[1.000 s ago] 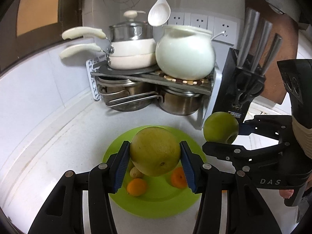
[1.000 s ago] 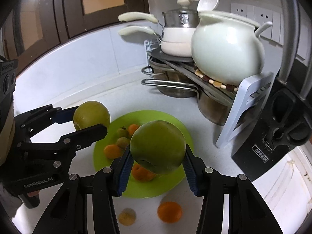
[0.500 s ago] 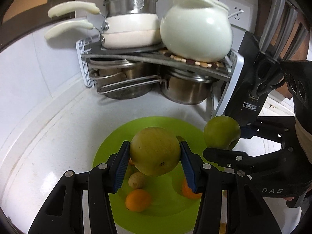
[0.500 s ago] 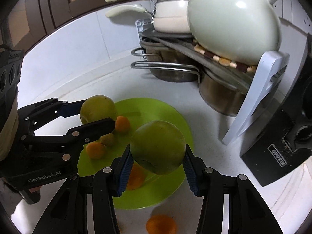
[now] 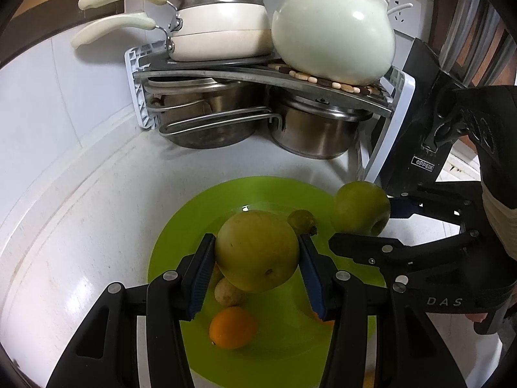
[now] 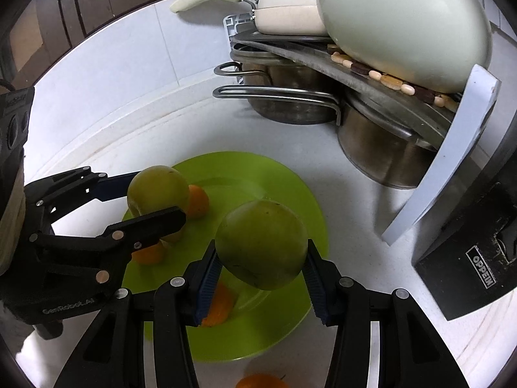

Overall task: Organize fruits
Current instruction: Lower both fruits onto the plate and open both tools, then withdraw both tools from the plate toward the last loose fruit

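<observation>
A lime green plate (image 5: 274,349) (image 6: 284,174) lies on the white counter. My left gripper (image 5: 257,273) is shut on a yellow-green apple (image 5: 257,255), held low over the plate; it also shows in the right wrist view (image 6: 156,190). My right gripper (image 6: 261,276) is shut on a green apple (image 6: 261,242), just above the plate's right half; it shows in the left wrist view too (image 5: 360,208). On the plate lie small oranges (image 5: 232,326) (image 6: 197,202), a small yellowish fruit (image 5: 227,292) and a small green fruit (image 5: 302,220).
A corner rack (image 5: 397,123) behind the plate holds steel pots (image 5: 310,132), white pans (image 5: 219,30) and a white ceramic pot (image 5: 332,29). A black knife block (image 6: 468,258) stands to the right. One orange (image 6: 261,381) lies on the counter in front of the plate.
Both grippers have moved forward and down toward the plate, each still holding its apple. The rack and pots now look closer and larger.
</observation>
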Demonstrator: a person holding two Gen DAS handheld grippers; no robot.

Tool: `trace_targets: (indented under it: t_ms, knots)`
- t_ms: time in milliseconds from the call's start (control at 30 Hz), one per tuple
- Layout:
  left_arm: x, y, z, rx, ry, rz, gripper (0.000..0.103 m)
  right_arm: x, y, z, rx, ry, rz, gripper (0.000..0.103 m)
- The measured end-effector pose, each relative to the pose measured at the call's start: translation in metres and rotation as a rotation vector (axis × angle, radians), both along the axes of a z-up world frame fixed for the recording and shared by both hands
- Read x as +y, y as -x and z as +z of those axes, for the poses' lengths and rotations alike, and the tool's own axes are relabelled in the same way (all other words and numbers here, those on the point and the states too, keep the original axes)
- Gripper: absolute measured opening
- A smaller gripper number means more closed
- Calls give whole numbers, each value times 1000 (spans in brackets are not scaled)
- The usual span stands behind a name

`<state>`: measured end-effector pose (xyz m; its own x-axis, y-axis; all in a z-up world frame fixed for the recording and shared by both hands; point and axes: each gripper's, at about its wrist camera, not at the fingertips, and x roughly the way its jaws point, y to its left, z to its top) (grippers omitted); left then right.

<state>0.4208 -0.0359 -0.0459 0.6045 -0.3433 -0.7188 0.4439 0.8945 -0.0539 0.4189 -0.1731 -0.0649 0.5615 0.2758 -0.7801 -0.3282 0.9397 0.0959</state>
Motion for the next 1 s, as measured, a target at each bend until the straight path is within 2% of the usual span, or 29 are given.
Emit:
trace_targets:
  t_ms: [200, 400, 533, 1000]
  knots:
    - [1, 1, -4, 20, 4, 4, 51, 3, -2, -2, 12, -2, 3, 50]
    - [8, 10, 10, -42, 9, 30, 55, 3, 0, -2, 17, 3, -4, 52]
    - [13, 20, 18, -65, 6, 57, 56, 3, 9, 9, -33, 5, -1, 55]
    - [24, 74, 59, -150, 63, 128, 62, -5, 63, 59, -186, -4, -17, 55]
